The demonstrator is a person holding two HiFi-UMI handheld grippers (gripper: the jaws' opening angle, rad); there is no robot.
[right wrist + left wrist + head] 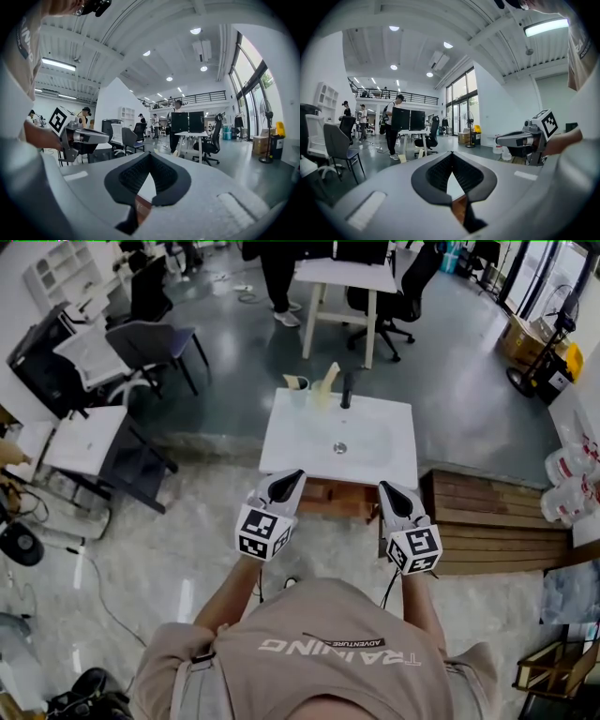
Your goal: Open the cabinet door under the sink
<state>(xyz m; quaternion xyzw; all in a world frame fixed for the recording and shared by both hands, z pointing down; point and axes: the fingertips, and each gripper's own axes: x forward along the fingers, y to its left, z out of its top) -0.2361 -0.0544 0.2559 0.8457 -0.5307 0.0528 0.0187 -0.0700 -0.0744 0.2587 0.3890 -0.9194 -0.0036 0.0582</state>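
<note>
A grey chair stands left of a white table, a slatted wooden platform lower right.

The left gripper and the right gripper are smooth pale-grey shells, each claw lined with black ribbed pads. Behind each claw sits a white cube printed with black square markers, and a thin dark cable trails back from beneath it. The person wears a taupe short-sleeved T-shirt with pale lettering.
</note>
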